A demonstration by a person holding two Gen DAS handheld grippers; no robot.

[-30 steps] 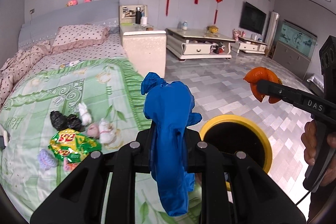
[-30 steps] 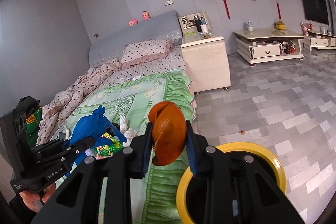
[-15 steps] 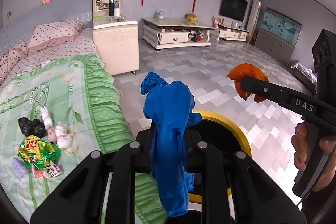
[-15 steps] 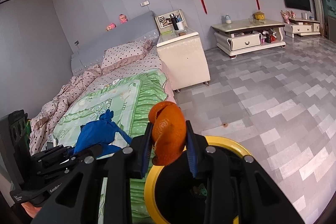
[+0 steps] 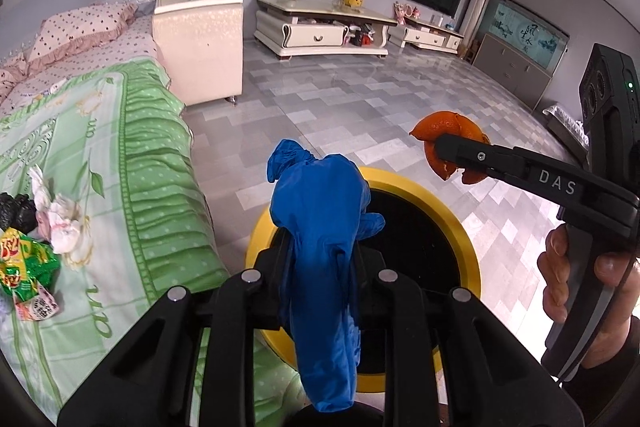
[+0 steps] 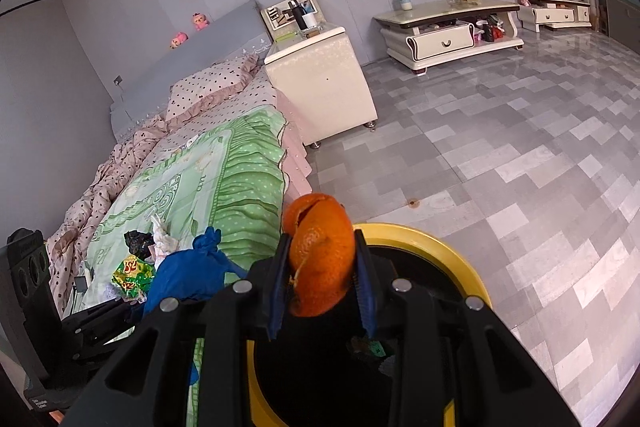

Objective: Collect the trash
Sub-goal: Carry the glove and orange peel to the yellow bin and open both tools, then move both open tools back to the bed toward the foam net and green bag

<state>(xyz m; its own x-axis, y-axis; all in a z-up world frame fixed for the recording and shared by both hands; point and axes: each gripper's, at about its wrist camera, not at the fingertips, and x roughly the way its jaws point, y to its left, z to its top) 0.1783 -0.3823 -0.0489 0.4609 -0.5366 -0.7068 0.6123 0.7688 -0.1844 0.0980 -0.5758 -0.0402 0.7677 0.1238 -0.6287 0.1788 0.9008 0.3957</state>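
Both wrist views look steeply down, close over the yellow-rimmed bin point(image 5: 460, 223) point(image 6: 452, 247), sharing bed point(image 5: 120, 155) point(image 6: 224, 179) and floor.

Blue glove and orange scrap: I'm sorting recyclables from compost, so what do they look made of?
The blue glove, held in the left gripper, looks like thin nitrile or latex: limp, wrinkled, faintly glossy, with collapsed fingers. The orange scrap, held in the right gripper, looks like citrus peel: dimpled, waxy rind, curled and torn at the edges.
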